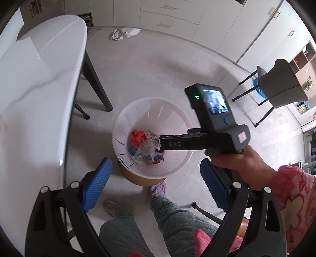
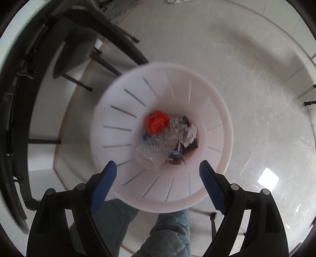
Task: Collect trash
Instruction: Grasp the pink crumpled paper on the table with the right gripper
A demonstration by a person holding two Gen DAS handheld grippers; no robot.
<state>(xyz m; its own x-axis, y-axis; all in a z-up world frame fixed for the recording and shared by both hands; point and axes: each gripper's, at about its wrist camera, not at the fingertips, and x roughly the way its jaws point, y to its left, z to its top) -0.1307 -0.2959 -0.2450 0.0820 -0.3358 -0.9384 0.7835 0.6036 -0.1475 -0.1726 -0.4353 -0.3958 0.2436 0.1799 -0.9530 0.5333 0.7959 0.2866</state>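
Observation:
A white slotted waste bin [image 1: 173,114] stands on the floor beside the table; it also fills the right wrist view [image 2: 122,94]. Inside lie a red crumpled paper [image 1: 137,137] [image 2: 157,120], clear plastic wrap [image 2: 152,150] and printed wrappers [image 2: 187,132]. My left gripper [image 1: 156,172] is open and empty, held above the bin's near rim. My right gripper [image 2: 158,174] is open and empty, right above the bin. In the left wrist view the right gripper's black body [image 1: 197,142] reaches over the bin from the right.
A white marble table [image 1: 33,94] with black legs [image 1: 96,83] is at left. A grey chair [image 1: 280,87] stands at right, cabinets [image 1: 177,17] at the back with a cloth bag [image 1: 124,33] on the floor. The person's legs and slippers [image 1: 158,189] are below.

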